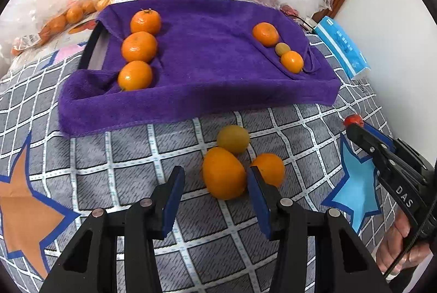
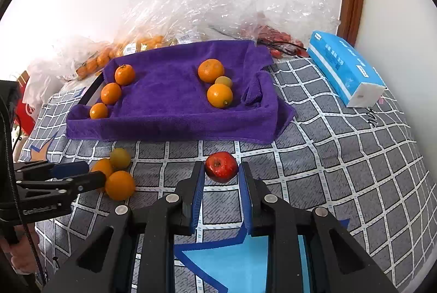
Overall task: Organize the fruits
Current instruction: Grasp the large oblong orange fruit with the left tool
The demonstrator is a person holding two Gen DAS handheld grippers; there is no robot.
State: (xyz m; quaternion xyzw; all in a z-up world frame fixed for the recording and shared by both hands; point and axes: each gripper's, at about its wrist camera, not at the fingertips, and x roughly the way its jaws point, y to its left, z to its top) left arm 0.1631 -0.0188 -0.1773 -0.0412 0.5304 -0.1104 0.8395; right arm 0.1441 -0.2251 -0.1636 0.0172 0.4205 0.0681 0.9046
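- Fruit on the bed: three loose pieces in a cluster on the checked bedspread point(image 1: 131, 156), just in front of the purple towel point(image 1: 196, 58) that lines a tray.
- The cluster holds a large oval orange point(image 1: 223, 173), a smaller orange point(image 1: 270, 168) touching it, and a dull yellow-green fruit point(image 1: 233, 138) behind them.
- Already on the towel: three oranges in a row down the left side, and an orange, a small greenish fruit and another orange down the right.
- Left gripper point(image 1: 215, 193): jaws apart, empty, hovering low with the large oval orange just ahead, between and beyond the tips. The pads do not press on it.
- Right gripper point(image 2: 221, 178): jaws drawn in on a small red apple-like fruit point(image 2: 221, 166), which sits between the tips; clamped, by my reading.
- Handling, as a judgement: the oranges look light, firm but yielding under the peel, and round enough to roll on soft bedding. The skin seems slightly waxy, so a shallow pinch could squirt one out.
- Best hold: across the widest part of the oval orange, on its short axis, pads square to the sides.
- Risk: closing may nudge the smaller orange, which touches it.
- The red fruit looks smooth and hard; gentle pressure only.
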